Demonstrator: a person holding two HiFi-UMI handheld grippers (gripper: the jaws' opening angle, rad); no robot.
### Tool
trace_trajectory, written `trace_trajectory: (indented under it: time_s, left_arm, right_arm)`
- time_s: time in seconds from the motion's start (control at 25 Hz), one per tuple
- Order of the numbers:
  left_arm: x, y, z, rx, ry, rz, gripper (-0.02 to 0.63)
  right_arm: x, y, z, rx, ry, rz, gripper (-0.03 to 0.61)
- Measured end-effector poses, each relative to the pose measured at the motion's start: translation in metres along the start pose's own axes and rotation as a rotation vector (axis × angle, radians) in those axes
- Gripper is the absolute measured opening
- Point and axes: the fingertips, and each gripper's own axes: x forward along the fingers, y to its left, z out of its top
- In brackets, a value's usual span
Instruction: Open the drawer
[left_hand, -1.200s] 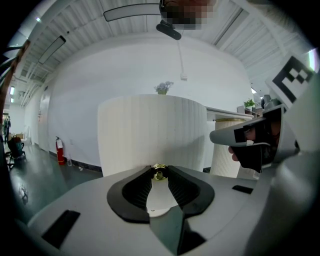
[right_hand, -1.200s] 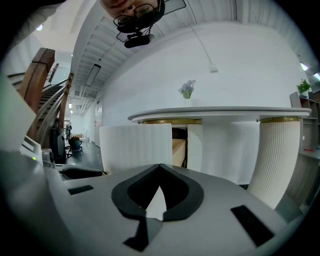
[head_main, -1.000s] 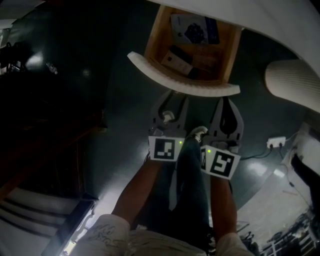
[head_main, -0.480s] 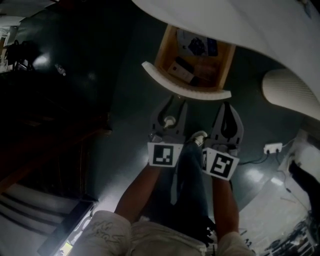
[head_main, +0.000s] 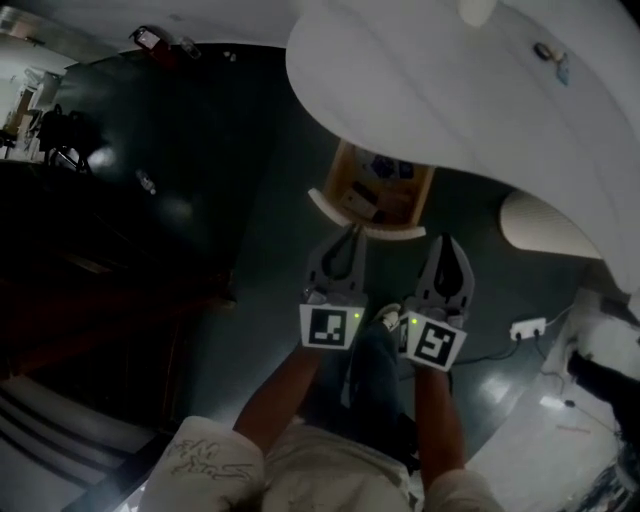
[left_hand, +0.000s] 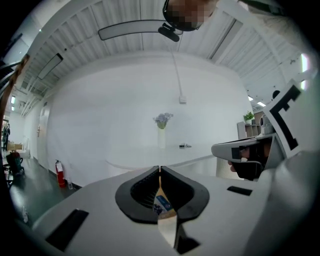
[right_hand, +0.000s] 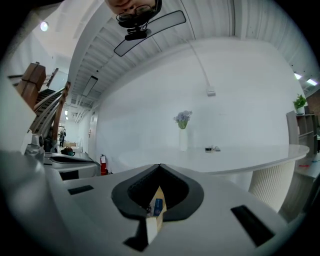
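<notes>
- Drawer (head_main: 385, 232) open under the white bench (head_main: 420, 90) (boxes (head_main: 385, 168) inside).
- Left gripper (head_main: 348, 235), 6 o'clock of it: jaws just closed, empty.
- Right gripper (head_main: 444, 243), 5 o'clock: jaws together, empty.

Left claw (head_main: 349, 234), right claw (head_main: 443, 243): grey, pointed, black inner pads. Black-white marker cubes (head_main: 330, 327), green lights. Left jaws just closing, nothing between. Pale scribble-printed garment (head_main: 203, 458).

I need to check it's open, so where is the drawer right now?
In the head view, the open wooden drawer sits at upper centre, partly tucked under the white table edge, left of the rounded white base.
</notes>
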Motion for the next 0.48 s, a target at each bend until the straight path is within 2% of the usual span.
trace_trajectory:
  time_s: [0.08,0.32,0.48]
  left_arm:
    - [0.003,0.002,0.029,0.005,-0.021,0.0,0.003]
    - [0.015,0.008,0.112,0.041,-0.074,0.003,0.003]
    - [0.014,0.01,0.16,0.042,-0.073,-0.014,0.003]
  right_arm:
    - [0.001,0.0,0.027,-0.007,-0.02,-0.001,0.005]
    - [0.004,-0.006,0.103,-0.032,-0.061,0.008,0.005]
    - [-0.001,-0.002,0.159,-0.058,-0.093,0.022,0.005]
